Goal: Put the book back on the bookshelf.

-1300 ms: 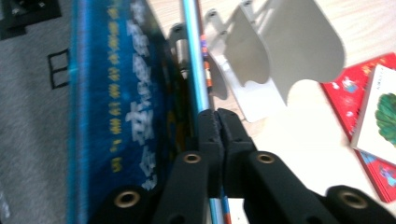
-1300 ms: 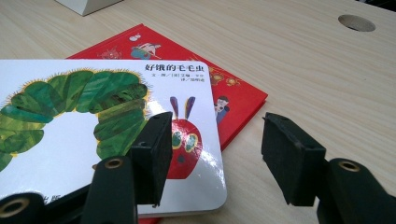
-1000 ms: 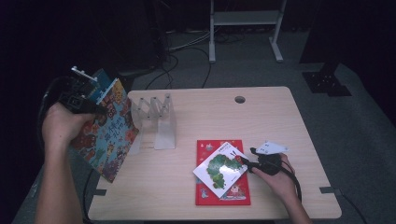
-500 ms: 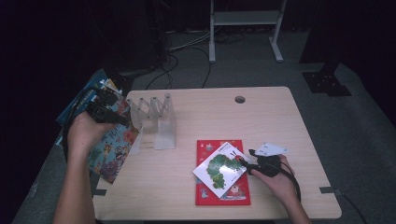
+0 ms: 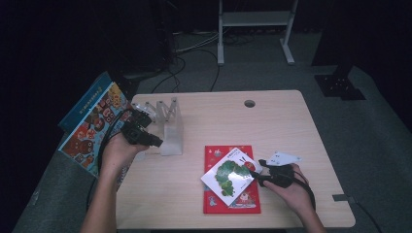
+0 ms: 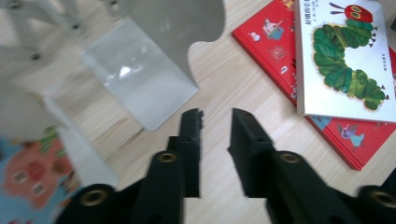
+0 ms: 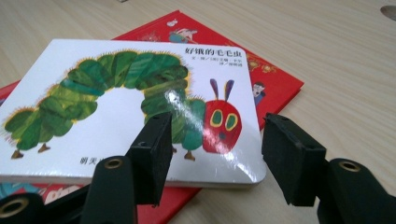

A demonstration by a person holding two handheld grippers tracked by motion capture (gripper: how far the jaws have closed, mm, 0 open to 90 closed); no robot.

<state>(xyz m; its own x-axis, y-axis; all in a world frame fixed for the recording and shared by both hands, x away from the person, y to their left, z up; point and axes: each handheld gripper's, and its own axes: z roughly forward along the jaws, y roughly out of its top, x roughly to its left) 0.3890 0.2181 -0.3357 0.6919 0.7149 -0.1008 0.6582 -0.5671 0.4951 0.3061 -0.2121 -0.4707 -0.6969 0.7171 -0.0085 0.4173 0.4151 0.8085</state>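
Left claw [image 6: 215, 116] – released. Its jaws have just been opening and nothing sits between them; bare wood shows through the gap.

The blue picture book with cartoon figures [image 5: 94, 124] leans tilted at the left edge of the pale wooden table [image 5: 272, 126], just beside the clear acrylic book rack [image 5: 170, 128]. It hangs partly past the edge (whether it is seated in a slot I cannot tell).

Right claw [image 7: 217, 123] – jaws apart, either side of the near corner of the white caterpillar board book [image 7: 116, 107]. The pads do not appear to press on it. That book lies askew on the flat red hardcover book [image 7: 275, 79].

Risks, as judged:
- With nothing gripping it, the blue book may slide off the edge to the floor.
- The left claw sits close to the rack's dividers; pulling back carelessly could nudge the light rack.
- The red cover looks glossy, so closing on the corner may skate the caterpillar book sideways rather than lift it.

The table is otherwise uncluttered, with one round cable hole [image 5: 249, 103]. The room is dark, with grey carpet [image 5: 379, 126], loose cables [image 5: 189, 46] and a white metal frame [image 5: 255, 19] behind.
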